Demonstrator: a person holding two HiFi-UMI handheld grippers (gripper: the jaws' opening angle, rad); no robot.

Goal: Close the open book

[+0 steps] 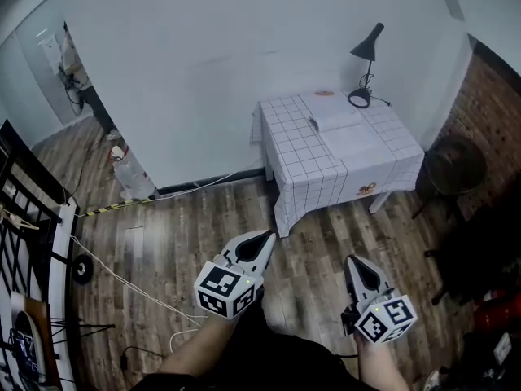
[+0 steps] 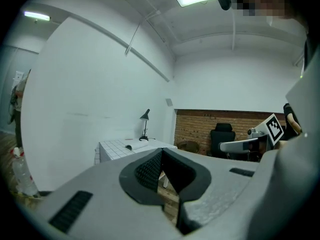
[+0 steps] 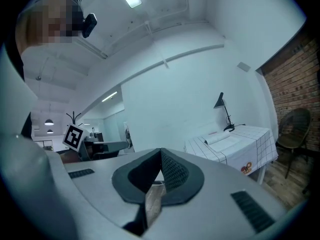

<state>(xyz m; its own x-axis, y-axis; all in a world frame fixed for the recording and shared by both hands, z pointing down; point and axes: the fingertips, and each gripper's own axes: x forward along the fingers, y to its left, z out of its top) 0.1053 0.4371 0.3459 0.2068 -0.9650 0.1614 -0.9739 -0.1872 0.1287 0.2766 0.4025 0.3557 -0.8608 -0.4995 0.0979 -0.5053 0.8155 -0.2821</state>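
Observation:
The open book (image 1: pixel 345 129) lies flat on a small table with a white checked cloth (image 1: pixel 299 163) against the far wall, its pages white and its left page curled up. Both grippers hang over the wooden floor, well short of the table. My left gripper (image 1: pixel 267 237) points toward the table's front left corner, jaws shut and empty. My right gripper (image 1: pixel 352 261) points toward the table's front edge, also shut with nothing held. The left gripper view shows the book (image 2: pixel 135 146) far beyond the closed tips (image 2: pixel 161 152). In the right gripper view the book (image 3: pixel 223 139) lies to the right of the tips (image 3: pixel 160 151).
A black desk lamp (image 1: pixel 364 72) stands at the table's back right. A dark round chair (image 1: pixel 456 166) sits right of the table by a brick wall. A plastic bottle (image 1: pixel 134 177) and cables lie on the floor to the left, near a black rack (image 1: pixel 24 218).

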